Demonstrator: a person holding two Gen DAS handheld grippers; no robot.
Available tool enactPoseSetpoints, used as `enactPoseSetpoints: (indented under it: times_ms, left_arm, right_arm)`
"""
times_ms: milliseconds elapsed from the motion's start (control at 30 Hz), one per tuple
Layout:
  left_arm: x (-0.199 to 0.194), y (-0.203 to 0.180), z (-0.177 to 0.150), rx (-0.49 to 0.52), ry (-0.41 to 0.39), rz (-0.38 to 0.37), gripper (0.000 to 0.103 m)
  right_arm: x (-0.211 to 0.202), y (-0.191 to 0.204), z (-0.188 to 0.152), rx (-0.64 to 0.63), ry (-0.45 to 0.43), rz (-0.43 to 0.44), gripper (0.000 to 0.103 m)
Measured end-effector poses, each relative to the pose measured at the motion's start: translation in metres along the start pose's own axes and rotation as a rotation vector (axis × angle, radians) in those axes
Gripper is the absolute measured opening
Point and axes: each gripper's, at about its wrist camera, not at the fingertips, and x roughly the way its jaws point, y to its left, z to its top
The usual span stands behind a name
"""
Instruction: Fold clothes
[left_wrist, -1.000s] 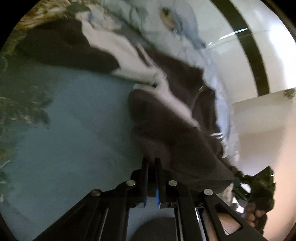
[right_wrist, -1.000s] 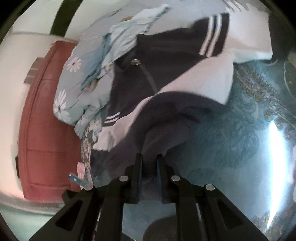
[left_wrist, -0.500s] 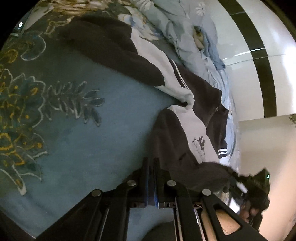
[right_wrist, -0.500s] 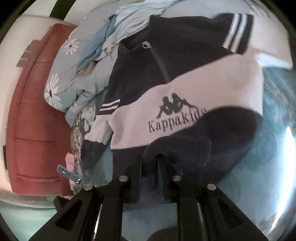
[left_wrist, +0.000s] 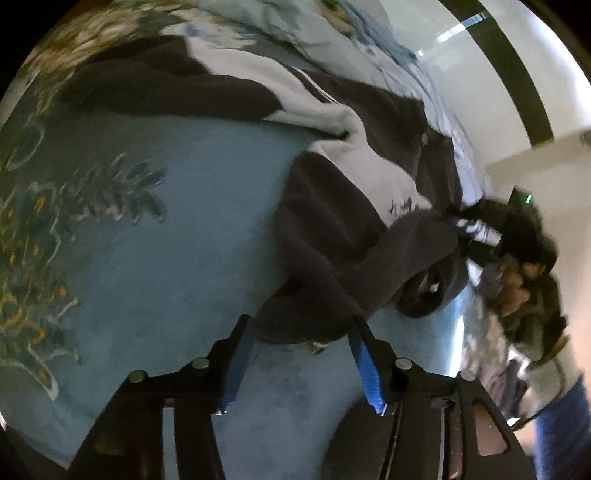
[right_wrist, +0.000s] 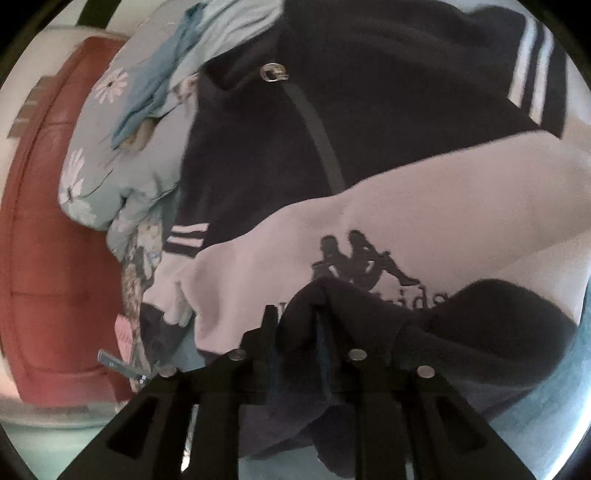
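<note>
Two tools are in use on one garment. Left tool (left_wrist: 299, 336) points steeply down at a blue patterned carpet (left_wrist: 177, 258); its jaws have just been opening and now stand well apart, blue pads bare, with the dark hem of the navy and white fleece sweatshirt (left_wrist: 332, 229) lying between the tips and neither pad pressing on it. Right tool (right_wrist: 293, 325) is likewise angled downward; its jaws have just been opening, and a bunched fold of the navy hem sits between them. Whether the pads press on that fold cannot be told, since cloth covers them.

Sweatshirt (right_wrist: 369, 155) position: spread on the carpet directly ahead of both tools, its lower edge doubled back toward the white chest band, which bears a dark printed logo (right_wrist: 362, 262).

Left wrist view alone shows the person's right hand (left_wrist: 517, 288) wrapped round the other tool's handle to the right of the left tool, with a blue sleeve below it, and a white wall with a black stripe (left_wrist: 513, 74) far ahead.

Right wrist view alone shows the metal zip pull (right_wrist: 274, 72) at the collar, a light blue floral quilt (right_wrist: 122, 147) ahead and to the left, and a red padded panel (right_wrist: 48, 258) at far left.
</note>
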Motion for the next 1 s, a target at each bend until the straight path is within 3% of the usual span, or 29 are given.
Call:
enactPoseSetpoints:
  times_ms: [100, 200, 300, 400, 567, 800, 1000]
  left_arm:
    - [0.016, -0.016, 0.000, 0.088, 0.013, 0.083, 0.059]
    - [0.027, -0.028, -0.001, 0.179, -0.017, 0.187, 0.059]
    - [0.029, -0.026, 0.002, 0.187, -0.041, 0.233, 0.059]
    - [0.021, -0.018, 0.007, 0.154, -0.076, 0.220, 0.056]
    - [0.015, -0.006, 0.012, 0.136, -0.082, 0.211, 0.052]
    - [0.010, 0.000, 0.013, 0.110, -0.066, 0.184, 0.052]
    - [0.016, -0.001, 0.011, 0.087, -0.063, 0.164, 0.051]
  right_arm:
    - [-0.016, 0.005, -0.004, -0.070, -0.005, -0.002, 0.043]
    - [-0.035, 0.006, -0.010, -0.111, -0.020, -0.012, 0.045]
    - [-0.052, 0.002, -0.024, -0.132, -0.021, -0.009, 0.046]
    - [-0.055, 0.000, -0.051, -0.185, 0.019, -0.052, 0.046]
    - [-0.023, 0.004, -0.085, -0.281, 0.106, -0.182, 0.046]
    - [0.010, 0.020, -0.086, -0.324, 0.130, -0.312, 0.046]
    - [0.013, 0.013, -0.097, -0.332, 0.131, -0.440, 0.046]
